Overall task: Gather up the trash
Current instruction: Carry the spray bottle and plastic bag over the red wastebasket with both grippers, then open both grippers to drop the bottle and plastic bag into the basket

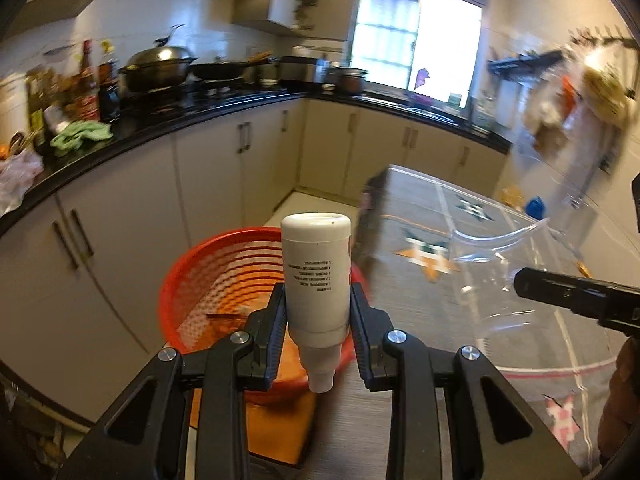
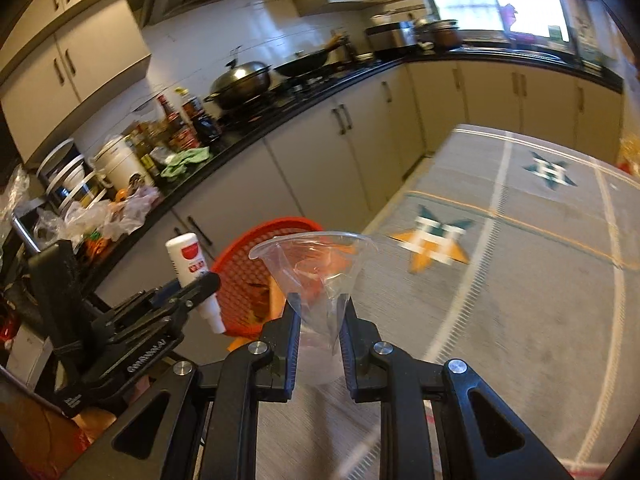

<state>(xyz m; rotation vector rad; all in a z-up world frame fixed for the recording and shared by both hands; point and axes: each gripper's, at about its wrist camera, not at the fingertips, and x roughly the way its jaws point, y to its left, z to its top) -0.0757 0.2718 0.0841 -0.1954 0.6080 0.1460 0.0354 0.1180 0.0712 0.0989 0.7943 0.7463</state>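
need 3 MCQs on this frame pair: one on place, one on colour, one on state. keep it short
1. Where is the red basket relative to the white bottle?
A. Behind and below it
B. Up on the black countertop
C. On the patterned tablecloth

2. What colour is the cloth on the countertop?
A. Blue
B. Green
C. Yellow

3. What does the right gripper hold?
A. Nothing, jaws wide open
B. A metal lid
C. A clear plastic cup, crumpled

Answers:
1. A: in the left wrist view the basket sits low beyond the bottle clamped in the left gripper.
2. B: the crumpled cloth by the condiment bottles is light green.
3. C: the clear plastic cup is pinched between the fingers, rim up and walls creased.
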